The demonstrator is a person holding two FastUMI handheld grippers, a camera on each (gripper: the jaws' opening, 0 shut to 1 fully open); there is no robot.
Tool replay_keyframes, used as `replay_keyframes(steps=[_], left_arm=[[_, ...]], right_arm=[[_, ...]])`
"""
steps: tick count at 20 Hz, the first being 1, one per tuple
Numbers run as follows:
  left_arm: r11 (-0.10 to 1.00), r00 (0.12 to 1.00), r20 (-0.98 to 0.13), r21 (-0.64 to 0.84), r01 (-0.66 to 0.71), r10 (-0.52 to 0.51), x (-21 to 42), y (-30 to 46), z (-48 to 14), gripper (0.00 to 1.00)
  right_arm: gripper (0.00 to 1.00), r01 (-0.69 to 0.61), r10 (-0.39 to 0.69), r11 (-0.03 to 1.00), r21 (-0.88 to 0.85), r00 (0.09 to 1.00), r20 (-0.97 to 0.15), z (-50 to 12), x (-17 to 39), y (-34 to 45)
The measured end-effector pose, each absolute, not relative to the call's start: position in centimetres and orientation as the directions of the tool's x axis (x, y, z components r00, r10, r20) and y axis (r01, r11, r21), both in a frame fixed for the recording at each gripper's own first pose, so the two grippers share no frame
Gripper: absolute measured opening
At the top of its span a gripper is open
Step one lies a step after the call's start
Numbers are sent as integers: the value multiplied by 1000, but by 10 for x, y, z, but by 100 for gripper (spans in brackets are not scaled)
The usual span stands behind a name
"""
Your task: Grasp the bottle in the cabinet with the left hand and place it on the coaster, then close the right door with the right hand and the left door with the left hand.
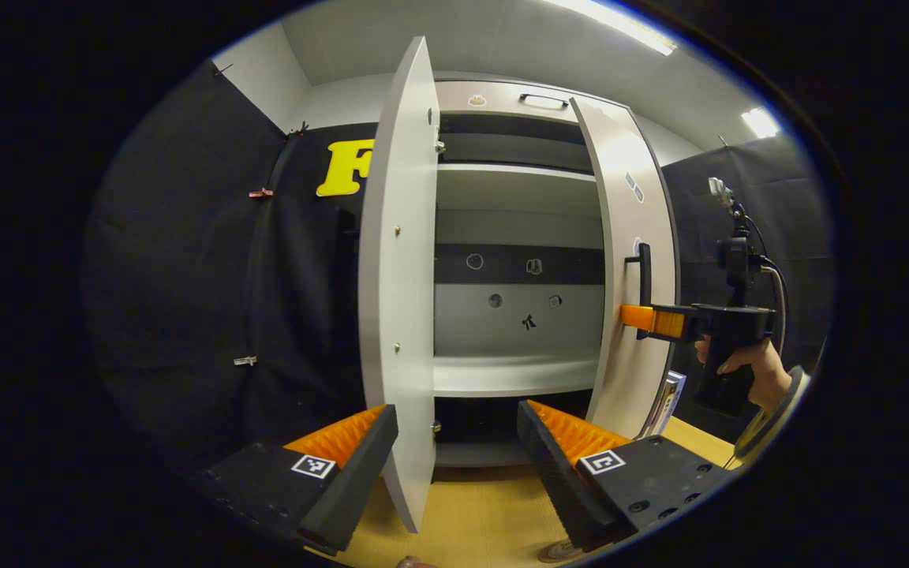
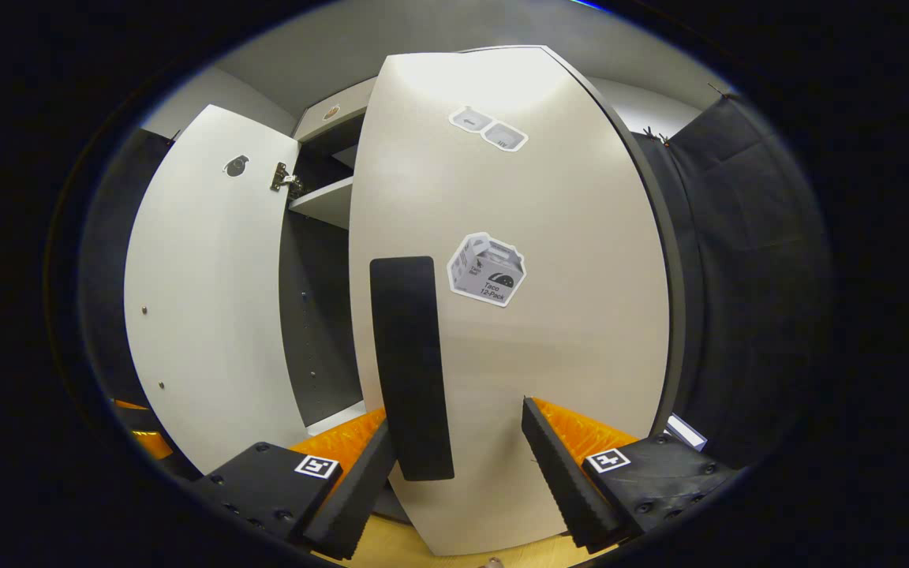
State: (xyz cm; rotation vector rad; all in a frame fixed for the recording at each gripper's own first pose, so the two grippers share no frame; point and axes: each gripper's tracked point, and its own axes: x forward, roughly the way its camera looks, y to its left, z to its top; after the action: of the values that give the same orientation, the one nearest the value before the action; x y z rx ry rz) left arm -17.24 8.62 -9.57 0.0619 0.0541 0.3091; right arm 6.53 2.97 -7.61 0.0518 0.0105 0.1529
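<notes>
Tall grey cabinet [image 1: 518, 229] w/ two doors ajar, shelves bare. Left claw [image 1: 454, 465] wide open astride left door [image 1: 399, 300] edge; right claw [image 2: 454, 465] wide open astride black door handle [image 2: 411, 371], gripping nothing.

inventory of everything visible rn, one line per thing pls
cabinet: 1, white-grey, centre of the left gripper view, on the table.
left door: 1, white, open, edge between the left gripper's fingers.
right door: 1, white with stickers, partly open.
door handle: 1, black, on the right door, between the right gripper's fingers.
shelves: several, white, bare, inside the cabinet.
table: 1, light wood, under the cabinet.
left gripper: 1, open.
right gripper: 1, open.
hand: 1, holding the right gripper.
</notes>
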Motion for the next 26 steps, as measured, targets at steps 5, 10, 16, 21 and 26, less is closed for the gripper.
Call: replay_keyframes(steps=[5,10,16,21,26], left_arm=[[907,910,-25,95,-410,414,-212,123,-86,96],[850,854,4,93,-518,520,-225,175,-75,96],[880,879,50,-10,-475,475,-202,200,-58,96],[915,913,47,-31,-403,404,-175,205,-57,94],[936,936,39,-44,-348,350,-166,199,-58,94]], right_arm=[[97,-85,85,996,-5,996,21,-78,87,35],[97,-8,9,1000,-27,999,37,-77,109,40],[97,86,-85,996,-32,995,54,-79,126,40],[97,139,-135,989,-46,988,79,-81,131,41],[97,146,-142,988,-43,987,75,-83,131,41]])
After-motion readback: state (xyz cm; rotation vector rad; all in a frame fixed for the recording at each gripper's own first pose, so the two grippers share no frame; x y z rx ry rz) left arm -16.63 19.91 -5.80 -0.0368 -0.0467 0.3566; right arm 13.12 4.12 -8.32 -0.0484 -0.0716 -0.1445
